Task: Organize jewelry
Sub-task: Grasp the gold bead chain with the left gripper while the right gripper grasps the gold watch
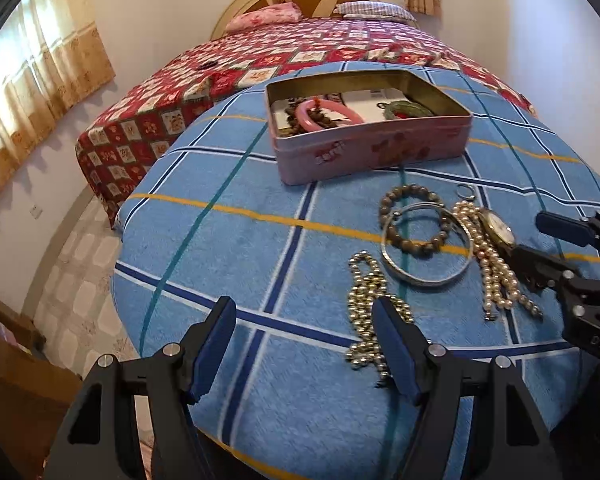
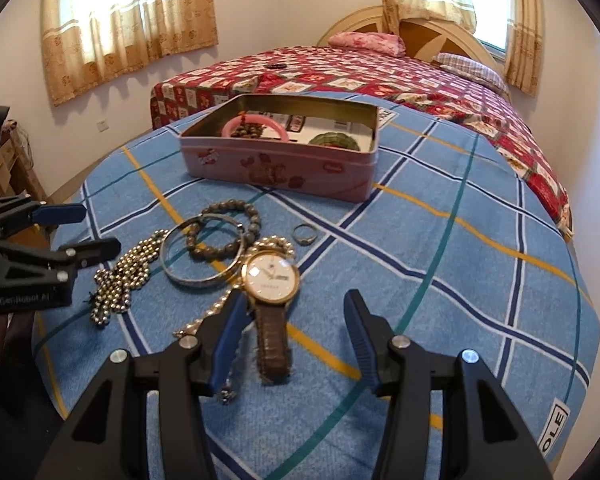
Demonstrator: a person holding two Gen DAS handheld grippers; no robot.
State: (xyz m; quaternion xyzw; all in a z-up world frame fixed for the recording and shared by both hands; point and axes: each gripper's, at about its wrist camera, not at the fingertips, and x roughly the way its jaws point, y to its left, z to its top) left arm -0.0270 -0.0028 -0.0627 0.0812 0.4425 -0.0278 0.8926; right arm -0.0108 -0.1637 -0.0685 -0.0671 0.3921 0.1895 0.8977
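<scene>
Blue checked cloth (image 2: pixel 440 280) covers the surface, with a red quilted bed (image 2: pixel 380 76) behind. Both grippers are held apart and empty. The left gripper (image 1: pixel 304 344) hangs over the cloth, one finger just by the gold bead chain (image 1: pixel 364 312). The right gripper (image 2: pixel 296 340) is spread around the watch (image 2: pixel 272 276), maybe not touching it. The watch's strap runs toward the camera, its face toward the pink tin (image 2: pixel 280 168). "OLE" is printed on the cloth's tag (image 2: pixel 558 420), and "GenRobot AI", somewhat blurred, on the left gripper.
</scene>
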